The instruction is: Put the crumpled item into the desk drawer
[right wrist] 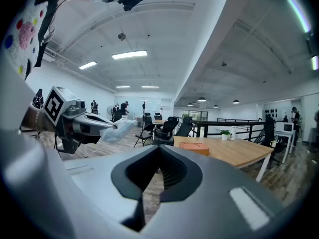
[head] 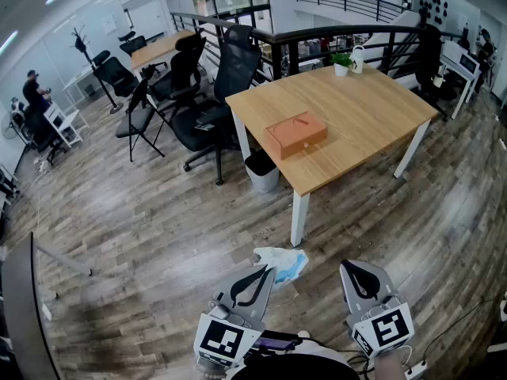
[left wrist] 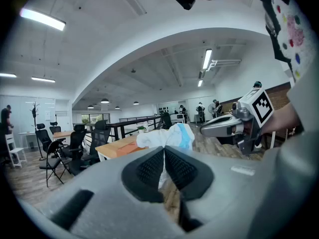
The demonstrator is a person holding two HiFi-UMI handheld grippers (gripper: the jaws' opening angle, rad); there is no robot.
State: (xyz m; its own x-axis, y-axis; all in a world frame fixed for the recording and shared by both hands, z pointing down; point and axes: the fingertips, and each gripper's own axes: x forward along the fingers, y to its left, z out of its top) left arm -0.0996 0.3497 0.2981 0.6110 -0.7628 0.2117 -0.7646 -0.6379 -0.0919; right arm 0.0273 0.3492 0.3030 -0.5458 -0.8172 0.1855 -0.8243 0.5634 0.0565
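Note:
A crumpled white and blue item point(head: 282, 262) hangs low over the wood floor, and my left gripper point(head: 264, 271) is shut on it. In the left gripper view the item point(left wrist: 168, 135) bulges out just past the closed pads of my left gripper point(left wrist: 164, 152). To its right my right gripper point(head: 352, 268) is shut with nothing in it, and its own view shows the pads of the right gripper point(right wrist: 159, 153) together and bare. The wooden desk point(head: 348, 109) with white legs stands ahead, well beyond both grippers. An orange box point(head: 295, 133) lies on the desk.
A grey waste bin point(head: 261, 170) sits under the desk's left side. Black office chairs point(head: 218, 85) crowd the desk's left. A potted plant point(head: 341, 63) and a white jug point(head: 357, 58) stand at the desk's far edge. A black railing point(head: 341, 32) runs behind.

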